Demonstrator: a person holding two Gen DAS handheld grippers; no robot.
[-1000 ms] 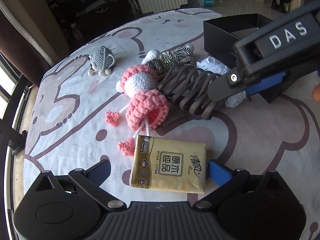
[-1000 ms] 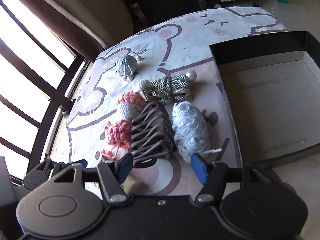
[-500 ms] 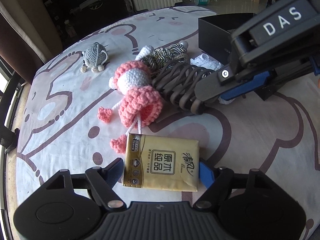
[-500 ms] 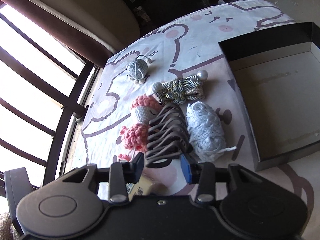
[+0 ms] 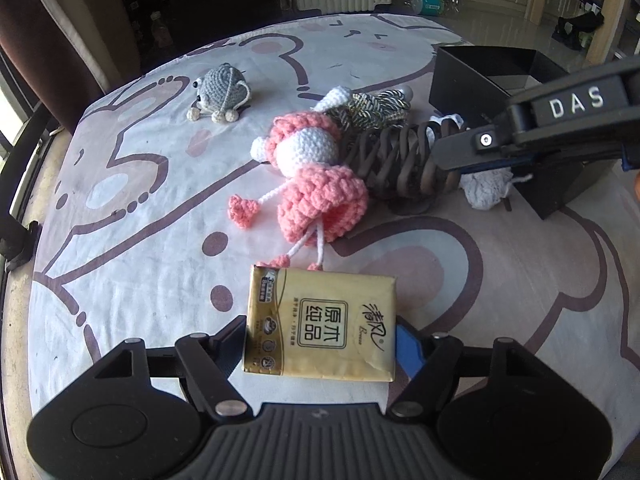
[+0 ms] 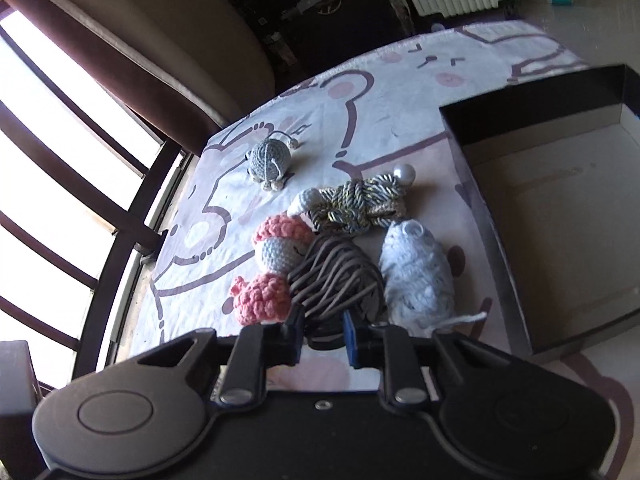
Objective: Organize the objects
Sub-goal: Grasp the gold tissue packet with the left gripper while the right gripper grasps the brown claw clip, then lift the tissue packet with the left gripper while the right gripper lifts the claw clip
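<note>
Two grips: both made, nothing lifted yet.
Right gripper (image 6: 323,335): jaws just closed narrow on the dark brown coiled cord bundle (image 6: 334,280), beside the black open cardboard box (image 6: 532,92).
Left gripper (image 5: 320,340): clamps the flat gold tissue packet (image 5: 322,325), farther from the box.
Next: lift each, carry to box.

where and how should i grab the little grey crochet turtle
Grip the grey crochet turtle across its rounded shell, coming from above. It sits upright on small beige feet, alone on the cloth, so both flanks look free; feet and head are probably too small to pinch.
</note>
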